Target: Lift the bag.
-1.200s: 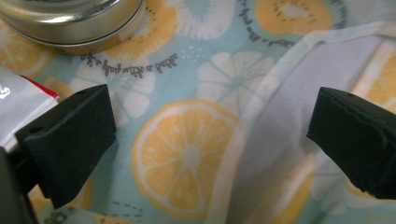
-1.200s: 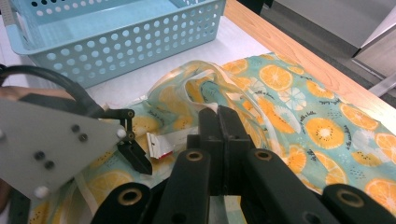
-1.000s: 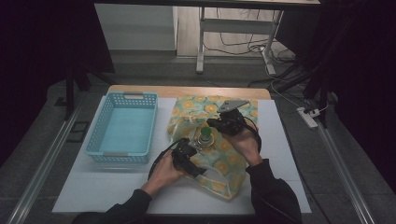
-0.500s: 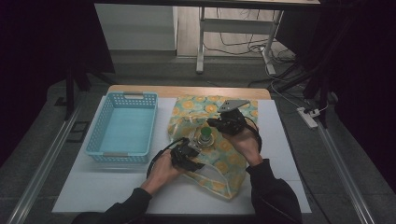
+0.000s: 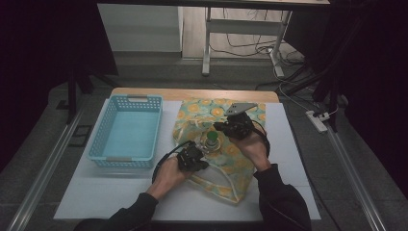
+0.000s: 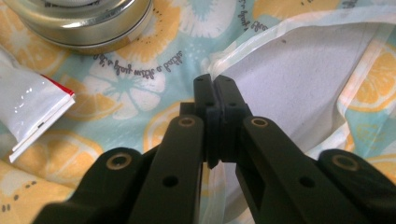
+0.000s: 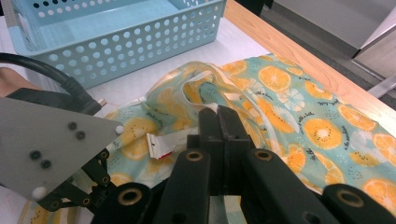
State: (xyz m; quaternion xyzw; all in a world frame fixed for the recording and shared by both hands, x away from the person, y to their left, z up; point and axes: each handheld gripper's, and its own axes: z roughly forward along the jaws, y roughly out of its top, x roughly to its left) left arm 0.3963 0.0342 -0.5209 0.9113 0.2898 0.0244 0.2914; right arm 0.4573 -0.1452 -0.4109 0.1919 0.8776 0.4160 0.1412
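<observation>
The orange-print bag (image 5: 226, 154) lies flat mid-table, right of the blue basket (image 5: 126, 131); it looks thin, limp and light; the left gripper (image 6: 215, 86) has just been closing and now pinches its near opening edge; the right gripper (image 7: 219, 114) pinches the far rim; best held at those hems.

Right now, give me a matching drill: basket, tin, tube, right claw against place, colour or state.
Things:
1. basket
2. tin
3. tube
4. right claw

Descriptions:
a. shut on the rim of the bag
b. white with a red band, lying on the bag
c. light blue, on the table left of the bag
d. round, silver-sided, standing on the bag

Pairs: 1-c, 2-d, 3-b, 4-a
</observation>
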